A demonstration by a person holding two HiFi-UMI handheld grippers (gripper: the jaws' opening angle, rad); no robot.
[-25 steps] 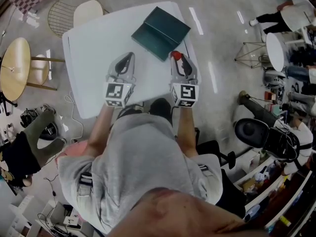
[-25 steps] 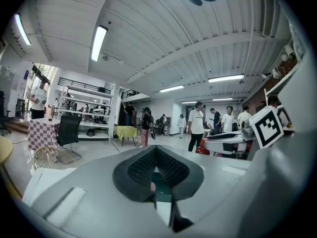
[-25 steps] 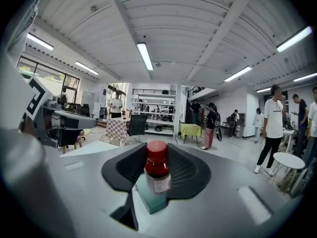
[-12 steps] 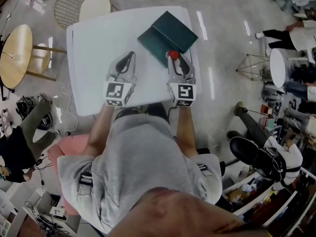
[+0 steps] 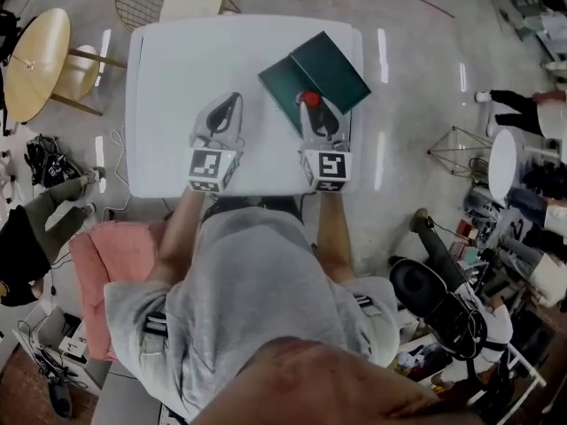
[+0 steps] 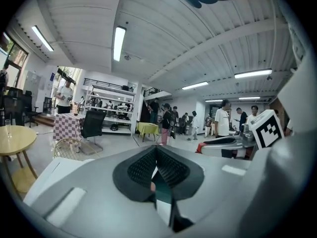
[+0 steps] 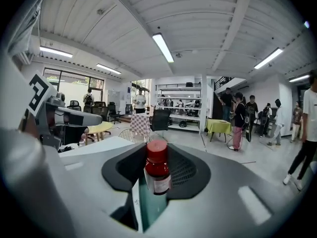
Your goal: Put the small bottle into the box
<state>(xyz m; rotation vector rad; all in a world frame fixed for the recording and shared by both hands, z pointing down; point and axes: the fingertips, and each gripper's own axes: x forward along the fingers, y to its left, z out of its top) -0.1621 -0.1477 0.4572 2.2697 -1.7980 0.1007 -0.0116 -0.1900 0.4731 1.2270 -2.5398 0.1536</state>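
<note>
Over the box (image 5: 330,63) edge, your right gripper (image 5: 312,106) clamps the bottle (image 7: 156,171). Your left gripper (image 5: 227,104) hangs closed, empty, over the table (image 5: 177,69).

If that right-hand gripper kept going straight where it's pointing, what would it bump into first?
Most likely the green box. The right gripper, holding the small bottle, points across it. Height is hard to judge from above, so it might pass just over the box.

No word or number can be read anywhere. The small bottle (image 7: 157,168) bears a pale label with print too small to make out. The left marker cube (image 5: 213,168) and right marker cube (image 5: 329,169) show only black-and-white square patterns.
</note>
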